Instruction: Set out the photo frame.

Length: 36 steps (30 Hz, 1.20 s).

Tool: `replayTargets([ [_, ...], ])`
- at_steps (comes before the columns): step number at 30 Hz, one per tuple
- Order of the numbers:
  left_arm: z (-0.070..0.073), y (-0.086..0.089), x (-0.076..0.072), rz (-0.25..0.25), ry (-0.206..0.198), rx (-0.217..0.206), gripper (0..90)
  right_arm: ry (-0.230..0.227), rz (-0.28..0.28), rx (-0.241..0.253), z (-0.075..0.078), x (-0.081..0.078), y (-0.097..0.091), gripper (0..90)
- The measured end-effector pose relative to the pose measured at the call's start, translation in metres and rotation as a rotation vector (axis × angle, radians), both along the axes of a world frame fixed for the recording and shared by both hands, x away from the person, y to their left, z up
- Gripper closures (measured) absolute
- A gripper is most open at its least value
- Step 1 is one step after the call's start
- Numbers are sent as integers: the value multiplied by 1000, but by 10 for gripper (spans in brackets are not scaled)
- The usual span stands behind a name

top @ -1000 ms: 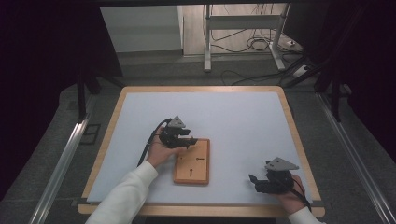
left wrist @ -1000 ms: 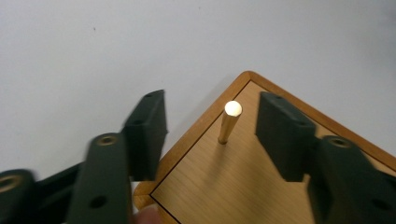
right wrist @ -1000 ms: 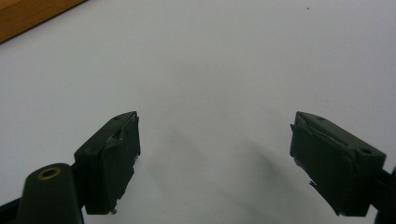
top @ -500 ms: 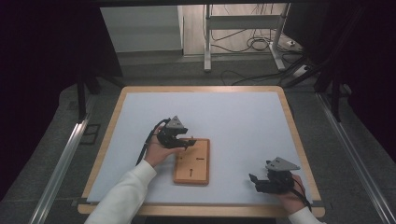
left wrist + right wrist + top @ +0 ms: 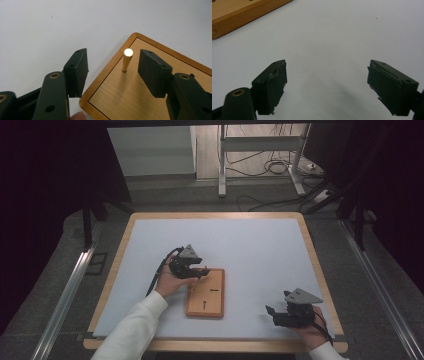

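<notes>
Nothing on the table has shifted since the earlier frame except your left gripper's [image 5: 112, 72] jaws, which have just been closing a little. They stand open around the brass pin [image 5: 126, 60] without touching it; the pin stands upright near the corner of the wooden board [image 5: 206, 292], at the board's 11 o'clock. Your right gripper [image 5: 327, 87] rests at the table's 5 o'clock, jaws wide, holding nothing. Risk noted: the pin sits nearer the right-hand pad, so closing from here could push it sideways, or drag the board if it binds.
</notes>
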State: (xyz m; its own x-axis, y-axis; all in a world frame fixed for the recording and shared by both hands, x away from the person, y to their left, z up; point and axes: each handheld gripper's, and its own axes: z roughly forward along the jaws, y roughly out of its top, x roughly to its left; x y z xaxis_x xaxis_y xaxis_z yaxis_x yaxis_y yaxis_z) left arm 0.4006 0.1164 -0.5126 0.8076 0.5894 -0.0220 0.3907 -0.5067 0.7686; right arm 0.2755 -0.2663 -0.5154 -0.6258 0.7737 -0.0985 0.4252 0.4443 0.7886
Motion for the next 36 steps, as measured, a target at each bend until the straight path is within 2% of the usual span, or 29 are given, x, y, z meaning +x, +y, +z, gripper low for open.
replayTargets([
  [7,-3,-2,1,-13,-13,9,449,3,1,-11,0,0,1,164],
  [14,-5,-3,6,-26,-10,-7,588,6,5,-16,-1,0,5,164],
  [15,-6,-3,7,-44,-4,-18,615,9,6,-19,-1,0,5,164],
  [17,-6,-3,7,-48,-1,-22,633,10,5,-19,-2,1,5,164],
  [20,-6,-4,7,-71,4,-26,708,13,-2,-18,-2,1,4,164],
  [24,-7,-5,6,-78,11,-31,750,12,-1,-19,-2,1,4,164],
  [26,-7,-6,6,-88,24,-45,823,12,0,-20,-1,1,4,164],
  [30,-7,-5,7,-95,53,-55,839,11,-2,-21,-1,1,4,164],
  [32,-7,-4,9,-93,74,-75,839,13,0,-22,-1,1,4,165],
  [36,-6,-3,12,-93,112,-77,836,14,1,-20,-2,1,5,164],
])
